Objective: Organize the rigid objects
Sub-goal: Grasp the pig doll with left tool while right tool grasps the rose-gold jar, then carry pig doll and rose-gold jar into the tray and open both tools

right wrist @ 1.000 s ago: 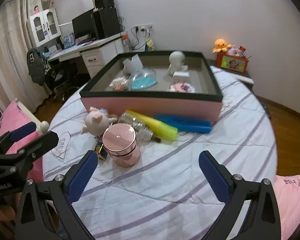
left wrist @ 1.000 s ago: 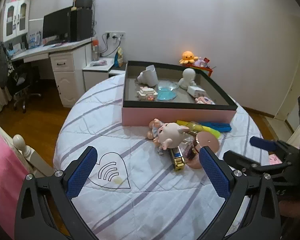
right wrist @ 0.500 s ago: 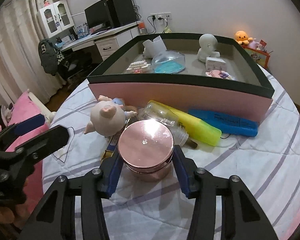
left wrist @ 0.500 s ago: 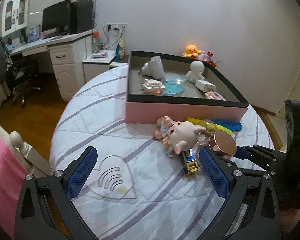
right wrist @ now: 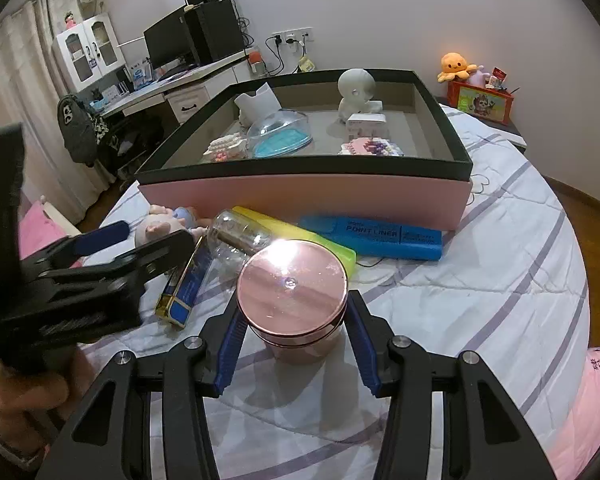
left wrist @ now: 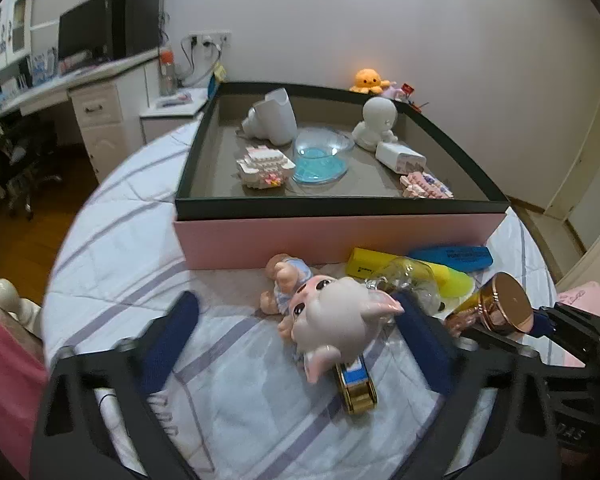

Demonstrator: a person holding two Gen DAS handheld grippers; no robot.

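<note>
Presently: right gripper [right wrist: 292, 344] pinching rose-gold jar [right wrist: 292, 280], lower centre, for boxing in pink box [right wrist: 300, 196]; left gripper [left wrist: 296, 336] closing around pig figurine [left wrist: 332, 320], not yet pressing.

Right claw [right wrist: 292, 344] clamped tight; left claw [left wrist: 296, 328] closing, pads not yet pressing.

Background only. White desk [right wrist: 204, 80] stood along the far wall, left of the bed, carrying a dark monitor [right wrist: 166, 46] and black speaker [right wrist: 214, 30]. White glass-door cabinet [right wrist: 90, 52] sat at the desk's left end. Wall socket [right wrist: 292, 35] had cables plugged in. Orange plush octopus [right wrist: 456, 66] rested on a red box [right wrist: 482, 102] beyond the bed's far right edge. Dark garment [right wrist: 76, 128] hung over a chair.
</note>
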